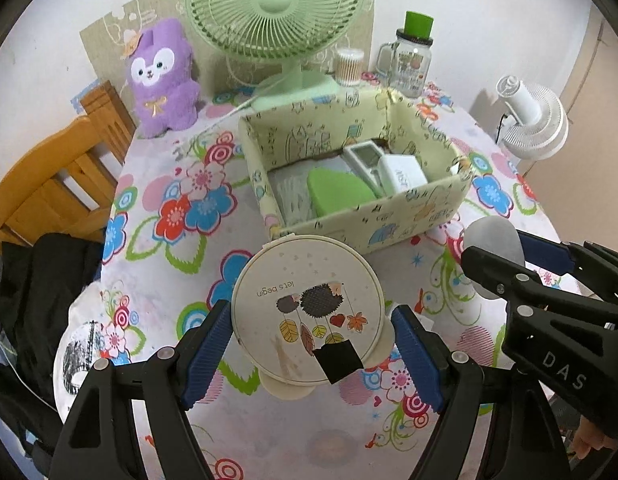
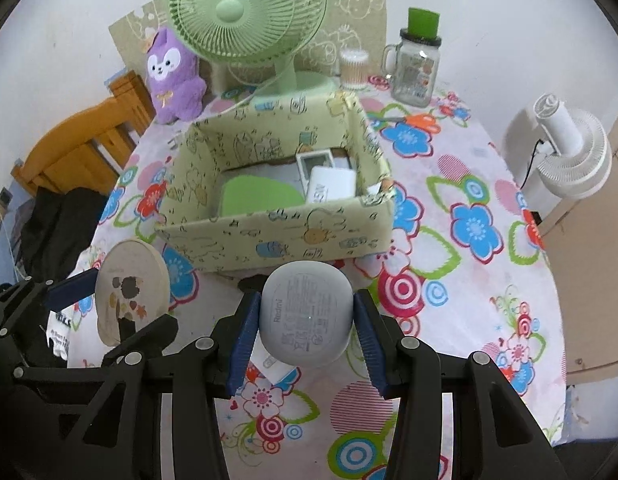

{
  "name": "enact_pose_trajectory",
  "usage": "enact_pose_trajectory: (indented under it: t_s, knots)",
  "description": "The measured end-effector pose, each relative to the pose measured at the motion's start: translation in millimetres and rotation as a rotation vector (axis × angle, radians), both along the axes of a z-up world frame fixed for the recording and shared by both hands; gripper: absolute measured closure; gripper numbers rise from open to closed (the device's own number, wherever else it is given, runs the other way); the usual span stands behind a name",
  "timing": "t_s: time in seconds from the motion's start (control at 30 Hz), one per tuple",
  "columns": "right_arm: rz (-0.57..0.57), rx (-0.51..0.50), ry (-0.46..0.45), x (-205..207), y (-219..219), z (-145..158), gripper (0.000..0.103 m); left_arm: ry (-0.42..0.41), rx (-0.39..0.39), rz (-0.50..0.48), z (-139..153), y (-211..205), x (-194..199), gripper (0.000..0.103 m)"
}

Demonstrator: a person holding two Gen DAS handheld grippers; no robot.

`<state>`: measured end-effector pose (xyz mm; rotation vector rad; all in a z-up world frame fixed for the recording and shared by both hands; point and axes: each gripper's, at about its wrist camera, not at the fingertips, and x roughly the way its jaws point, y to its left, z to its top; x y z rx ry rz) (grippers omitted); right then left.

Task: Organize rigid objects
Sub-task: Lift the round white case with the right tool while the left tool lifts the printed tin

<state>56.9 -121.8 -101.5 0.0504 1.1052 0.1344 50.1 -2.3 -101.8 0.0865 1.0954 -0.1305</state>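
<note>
Above the floral tablecloth (image 2: 461, 208), the left gripper (image 1: 311, 354) clamps a round hedgehog-print tin (image 1: 307, 314) and the right gripper (image 2: 305, 334) clasps a grey Redmi earbud case (image 2: 307, 314); both likely need carrying forward into the patterned box (image 2: 293, 236).

light: bright, even and soft around my grippers | shadows: faint, just under what I hold | glare: none | focus: sharp ahead of my fingers, slightly soft far ahead | distortion: strong fisheye bending, black vignette in both views' corners

Round cream case (image 1: 307, 312) (hedgehog print), grey earbud case (image 2: 307, 314), both held aloft.
</note>
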Motion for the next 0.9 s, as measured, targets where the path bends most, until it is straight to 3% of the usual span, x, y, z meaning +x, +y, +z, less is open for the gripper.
enact_pose_trajectory:
  t_s: [0.3, 0.9]
  knots:
    - [-0.022, -0.029, -0.013, -8, -7, 13, 0.053, -0.018, -0.048, -0.014, 15, 0, 0, 0.021]
    - [-0.026, -0.028, -0.051, -1, -18, 42, 0.053, -0.07, -0.032, -0.03, 45, -11, 12, 0.021]
